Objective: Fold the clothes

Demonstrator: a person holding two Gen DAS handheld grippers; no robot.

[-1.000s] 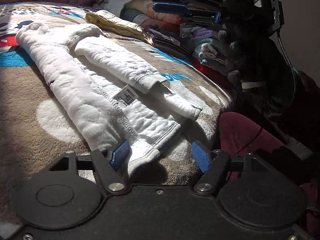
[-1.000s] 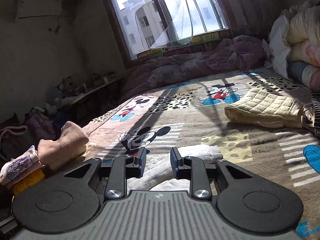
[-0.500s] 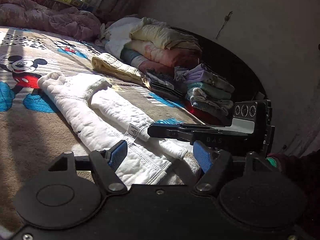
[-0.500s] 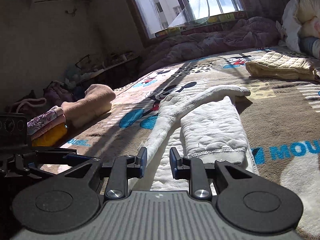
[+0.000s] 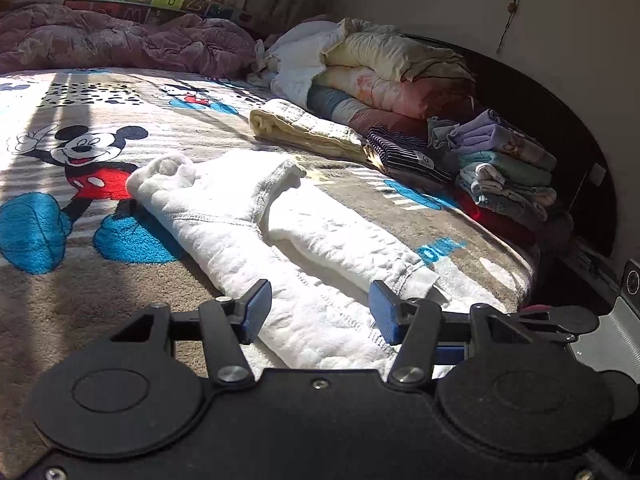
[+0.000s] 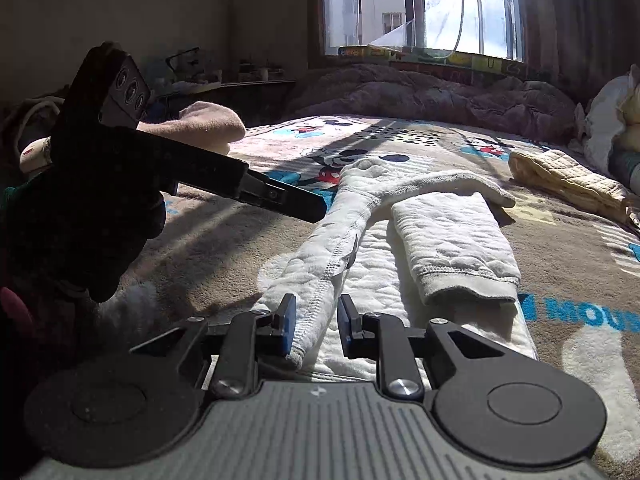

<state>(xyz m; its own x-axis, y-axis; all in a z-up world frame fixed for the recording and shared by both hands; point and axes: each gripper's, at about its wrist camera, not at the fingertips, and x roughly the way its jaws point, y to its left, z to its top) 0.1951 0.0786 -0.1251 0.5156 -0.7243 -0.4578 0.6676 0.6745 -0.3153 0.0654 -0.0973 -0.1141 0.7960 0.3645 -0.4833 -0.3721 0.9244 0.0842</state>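
Note:
A white quilted garment [image 5: 248,216] lies folded lengthwise on the cartoon-mouse blanket [image 5: 80,152], one sleeve [image 6: 452,240] laid back over its body. My left gripper [image 5: 320,314] hovers over the garment's near end with its jaws closing. White fabric lies below and between them, untouched by the blue pads. In the right wrist view a dark-gloved hand holds the left gripper [image 6: 304,204] above the blanket, left of the garment. My right gripper [image 6: 316,328] sits low at the near hem, jaws narrow and opening, with the folded edge [image 6: 316,292] between the pads.
A cream quilted cloth [image 5: 304,128] lies folded beyond the garment. To the right stand stacks of folded clothes [image 5: 500,168] and piled bedding [image 5: 380,68], with the bed's edge just past them. A purple duvet [image 5: 120,40] lines the window side. Pink folded clothes [image 6: 208,120] sit far left.
The left gripper lifted and drew back from the hem while its jaws narrowed. The right gripper swung down from the garment's far end to its near hem.

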